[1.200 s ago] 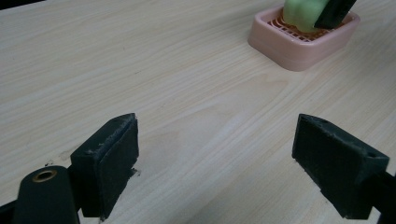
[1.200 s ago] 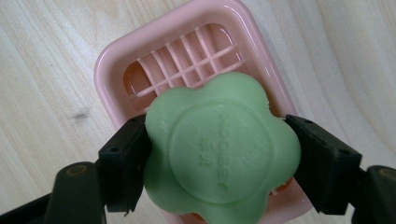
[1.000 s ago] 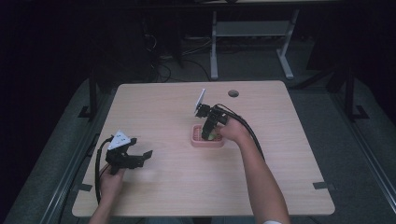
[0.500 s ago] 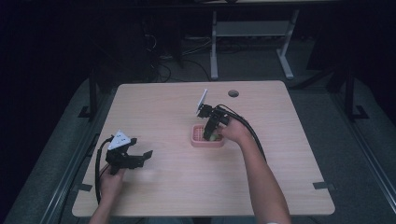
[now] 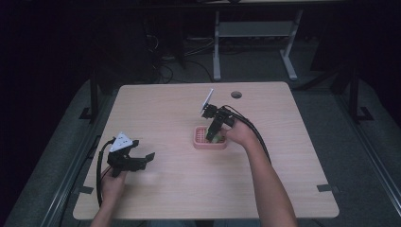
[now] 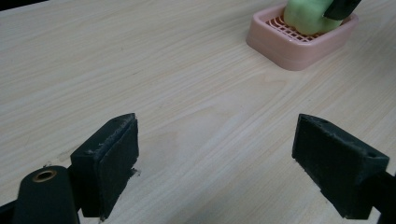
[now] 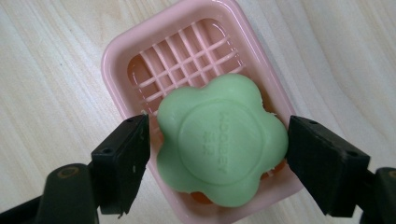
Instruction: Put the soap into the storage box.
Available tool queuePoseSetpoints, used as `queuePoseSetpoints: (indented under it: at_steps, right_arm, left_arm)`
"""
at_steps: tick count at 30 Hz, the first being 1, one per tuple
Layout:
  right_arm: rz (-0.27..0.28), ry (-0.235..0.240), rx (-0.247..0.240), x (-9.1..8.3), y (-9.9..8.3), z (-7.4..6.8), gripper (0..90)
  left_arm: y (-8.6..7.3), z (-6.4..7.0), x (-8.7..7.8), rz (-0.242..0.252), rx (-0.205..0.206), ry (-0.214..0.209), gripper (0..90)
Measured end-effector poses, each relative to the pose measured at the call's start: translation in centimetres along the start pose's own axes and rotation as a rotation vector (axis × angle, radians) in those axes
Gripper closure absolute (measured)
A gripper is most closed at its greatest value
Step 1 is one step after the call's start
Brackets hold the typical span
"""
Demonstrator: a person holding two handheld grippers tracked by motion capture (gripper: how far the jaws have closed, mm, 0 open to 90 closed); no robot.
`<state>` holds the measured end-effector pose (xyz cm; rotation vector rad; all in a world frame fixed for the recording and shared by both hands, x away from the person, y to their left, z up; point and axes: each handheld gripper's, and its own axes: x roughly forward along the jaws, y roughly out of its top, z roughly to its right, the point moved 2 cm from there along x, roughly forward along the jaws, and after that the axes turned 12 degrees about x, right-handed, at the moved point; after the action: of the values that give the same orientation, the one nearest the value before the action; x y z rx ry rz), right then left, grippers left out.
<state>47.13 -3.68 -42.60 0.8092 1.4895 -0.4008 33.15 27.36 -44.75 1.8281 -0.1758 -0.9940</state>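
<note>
A green flower-shaped soap (image 7: 219,140) lies in a pink slatted soap dish (image 7: 121,60) near the table's middle. My right gripper (image 7: 219,135) points down over it, one jaw on each side of the soap. The right jaw is against the soap's edge and a thin gap shows at the left jaw. In the high view the right gripper (image 5: 215,132) stands over the dish (image 5: 201,142). My left gripper (image 5: 142,158) rests low at the front left, open and holding nothing. From the left gripper (image 6: 215,140), the dish (image 6: 289,51) and soap (image 6: 303,18) lie far ahead.
The wooden table (image 5: 283,179) has a round cable hole (image 5: 236,94) at the back right. A metal stand (image 5: 255,33) is on the dark floor behind the table. Black cables trail from both grippers.
</note>
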Motion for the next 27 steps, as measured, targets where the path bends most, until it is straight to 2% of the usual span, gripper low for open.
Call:
queuePoseSetpoints:
  at_steps: [13, 27]
  right_arm:
    - [0.046, 0.016, -0.001, -1.7, -1.1, 0.0, 22.1]
    - [0.092, 0.02, 0.02, -3.4, -3.2, 0.3, 22.3]
  left_arm:
    - [0.0, 0.0, 0.1, -0.002, 0.001, 0.001, 14.4]
    - [0.0, 0.1, 0.1, -0.004, 0.008, -0.002, 14.4]
